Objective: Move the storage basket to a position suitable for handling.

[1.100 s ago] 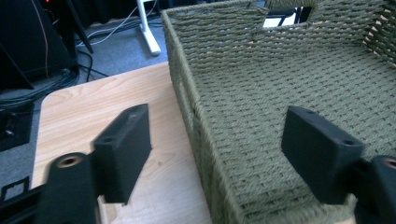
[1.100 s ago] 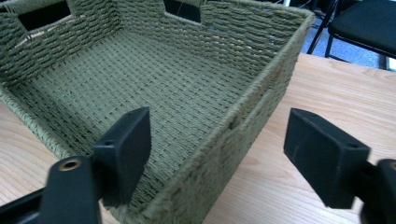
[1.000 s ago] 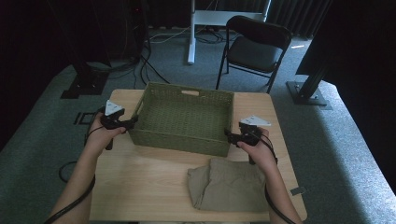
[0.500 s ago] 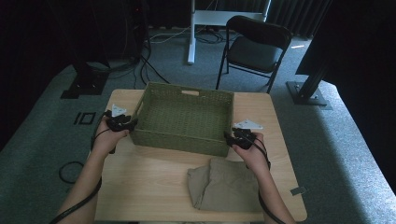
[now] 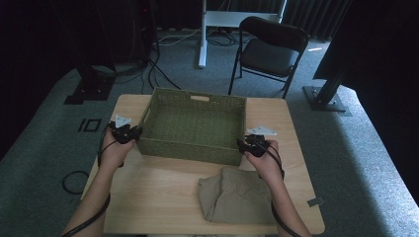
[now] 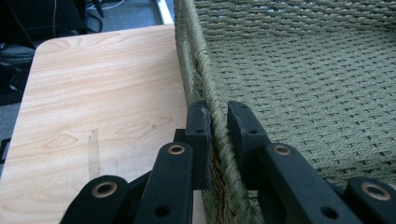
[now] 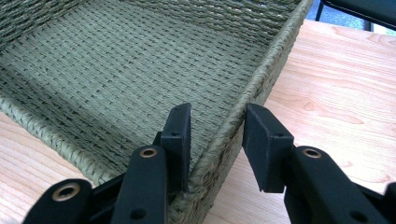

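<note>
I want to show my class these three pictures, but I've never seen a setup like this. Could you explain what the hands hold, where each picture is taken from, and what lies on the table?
A person stands at a wooden table holding a hand-held two-jaw gripper in each hand. One camera looks down from above; one rides on each gripper, looking along its black jaws. On the table are a green woven basket and a folded tan cloth. The left gripper is pinched on the basket's left wall. The right gripper straddles the right wall, its jaws still apart.
</note>
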Demonstrator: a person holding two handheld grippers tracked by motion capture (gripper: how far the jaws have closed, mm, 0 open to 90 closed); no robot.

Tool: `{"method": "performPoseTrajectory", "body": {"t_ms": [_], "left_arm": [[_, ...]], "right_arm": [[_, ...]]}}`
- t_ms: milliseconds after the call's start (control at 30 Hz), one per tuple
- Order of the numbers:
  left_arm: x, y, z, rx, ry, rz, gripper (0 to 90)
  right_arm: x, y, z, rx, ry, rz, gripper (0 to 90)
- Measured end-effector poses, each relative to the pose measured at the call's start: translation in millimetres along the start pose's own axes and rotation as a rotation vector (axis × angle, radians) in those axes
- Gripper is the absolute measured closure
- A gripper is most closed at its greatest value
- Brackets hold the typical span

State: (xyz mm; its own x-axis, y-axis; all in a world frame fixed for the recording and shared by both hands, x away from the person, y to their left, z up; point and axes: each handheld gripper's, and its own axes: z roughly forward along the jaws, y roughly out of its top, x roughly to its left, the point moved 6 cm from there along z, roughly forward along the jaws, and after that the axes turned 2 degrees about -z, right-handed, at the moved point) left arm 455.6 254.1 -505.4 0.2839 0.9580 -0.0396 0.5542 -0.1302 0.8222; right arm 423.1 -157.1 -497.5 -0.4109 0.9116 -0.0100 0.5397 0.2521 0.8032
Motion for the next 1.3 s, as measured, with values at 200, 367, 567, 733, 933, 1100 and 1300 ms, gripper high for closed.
{"method": "performPoseTrajectory", "body": {"t_ms": [200,367,567,733,933,1100,1300], "left_arm": [[5.2,-6.9,-9.4,-0.007,0.011,-0.024,80.6],[6.0,-12.3,-17.6,-0.002,0.019,-0.03,80.6],[4.0,-16.6,-23.6,-0.003,0.028,-0.039,80.4],[4.0,-17.1,-24.4,-0.004,0.027,-0.039,79.8],[10.0,-3.4,-16.2,-0.072,0.011,-0.054,46.1],[13.3,13.3,-9.5,-0.086,-0.007,-0.075,39.4],[16.3,26.0,5.0,-0.066,0.007,-0.045,39.4]], "right_arm": [[5.7,3.7,4.1,0.007,0.006,-0.013,63.4],[9.6,6.0,6.8,0.01,0.009,-0.015,64.6],[9.2,8.0,8.8,0.01,0.012,-0.003,66.7],[8.7,7.8,8.3,0.009,0.021,0.011,66.8],[5.5,16.8,11.8,-0.004,0.032,0.022,53.2],[-3.6,32.0,18.5,-0.049,-0.019,0.053,48.5],[-8.1,44.0,33.2,-0.066,-0.043,0.137,49.7]]}}
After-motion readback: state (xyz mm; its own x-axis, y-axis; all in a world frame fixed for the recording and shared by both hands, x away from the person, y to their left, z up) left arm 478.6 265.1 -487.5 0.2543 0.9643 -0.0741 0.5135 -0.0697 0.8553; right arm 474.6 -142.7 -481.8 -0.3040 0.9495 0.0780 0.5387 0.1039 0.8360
